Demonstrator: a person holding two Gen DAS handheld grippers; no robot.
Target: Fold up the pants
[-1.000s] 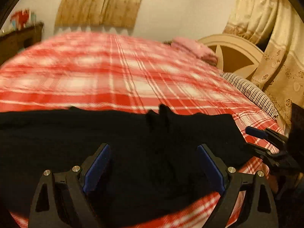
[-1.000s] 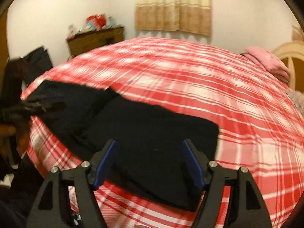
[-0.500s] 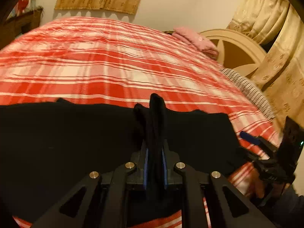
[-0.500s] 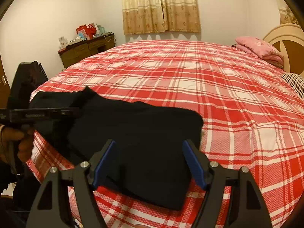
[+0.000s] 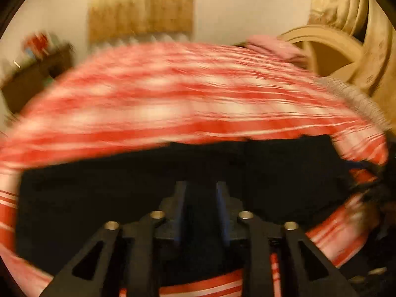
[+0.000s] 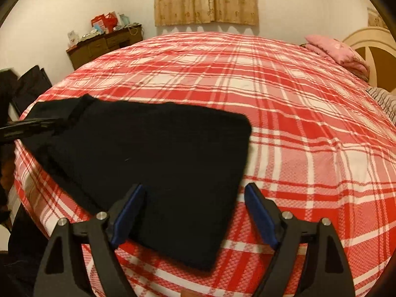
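One pair of black pants [image 6: 153, 158] lies near the foot-side edge of the bed [image 6: 297, 128], spread flat on the red-and-white plaid cover as a broad dark slab with a fairly square far edge and a rounded near corner. In the right wrist view a narrower strip of the cloth runs off to the left, where the left tool [image 6: 29, 125] shows only as a thin dark bar at the garment's end.

Half a second ago the left tool [image 5: 201, 205] was pinched shut on a raised ridge of fabric; now its fingers stand a narrow gap apart with black cloth in and under that gap, and the ridge no longer stands up. Whether it grips anything I cannot tell, since the view is badly smeared by motion. I judge that it has just let go or is loosening after laying a section down, so one fold looks placed.

Meanwhile the right tool [image 6: 195, 212] has its blue pads wide apart, holding nothing, poised over the near corner of the pants; compared with a moment ago the cloth fills more of its view. A further fold seems to remain.

Beyond the bed are a pink pillow [image 6: 339, 52], a cream headboard [image 6: 371, 44], a curtain [image 6: 205, 0] and a cluttered wooden dresser [image 6: 104, 42].
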